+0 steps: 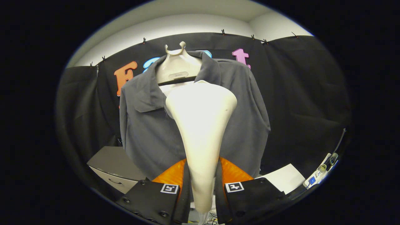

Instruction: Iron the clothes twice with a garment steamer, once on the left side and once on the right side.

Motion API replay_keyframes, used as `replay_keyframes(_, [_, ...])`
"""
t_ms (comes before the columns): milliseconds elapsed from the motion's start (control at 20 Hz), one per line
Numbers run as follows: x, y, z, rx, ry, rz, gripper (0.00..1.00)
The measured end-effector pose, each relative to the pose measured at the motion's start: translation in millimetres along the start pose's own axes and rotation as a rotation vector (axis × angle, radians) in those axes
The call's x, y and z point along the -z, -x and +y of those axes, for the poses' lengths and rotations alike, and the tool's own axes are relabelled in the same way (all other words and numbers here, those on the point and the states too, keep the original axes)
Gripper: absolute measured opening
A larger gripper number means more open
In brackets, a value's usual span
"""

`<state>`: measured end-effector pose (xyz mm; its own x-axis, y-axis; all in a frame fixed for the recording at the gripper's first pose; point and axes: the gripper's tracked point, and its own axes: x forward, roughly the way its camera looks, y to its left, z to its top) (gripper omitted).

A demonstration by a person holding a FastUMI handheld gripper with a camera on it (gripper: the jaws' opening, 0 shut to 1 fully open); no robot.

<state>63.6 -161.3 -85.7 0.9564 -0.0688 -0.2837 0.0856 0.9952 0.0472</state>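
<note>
Black cloth wall (297,93) hangs clipped along top edge, w/ pale wall + ceiling (193,22) above, evenly lit. Grey drawer cabinet (114,168) low on left, near. White sheet (286,178) low right; small device w/ cable (318,175) far right.

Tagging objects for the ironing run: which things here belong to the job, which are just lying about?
Job:
- steamer, handle clamped between the tool's fingers, head up in front of the shirt
- grey shirt
- hanger stand holding it

Lying about:
- grey drawer cabinet, below the shirt's left side
- white sheet
- cable with plug
</note>
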Motion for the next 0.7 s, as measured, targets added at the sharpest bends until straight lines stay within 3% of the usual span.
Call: replay_keyframes(700, [5.3,-5.8,9.0,-0.027,-0.025,0.012,0.40])
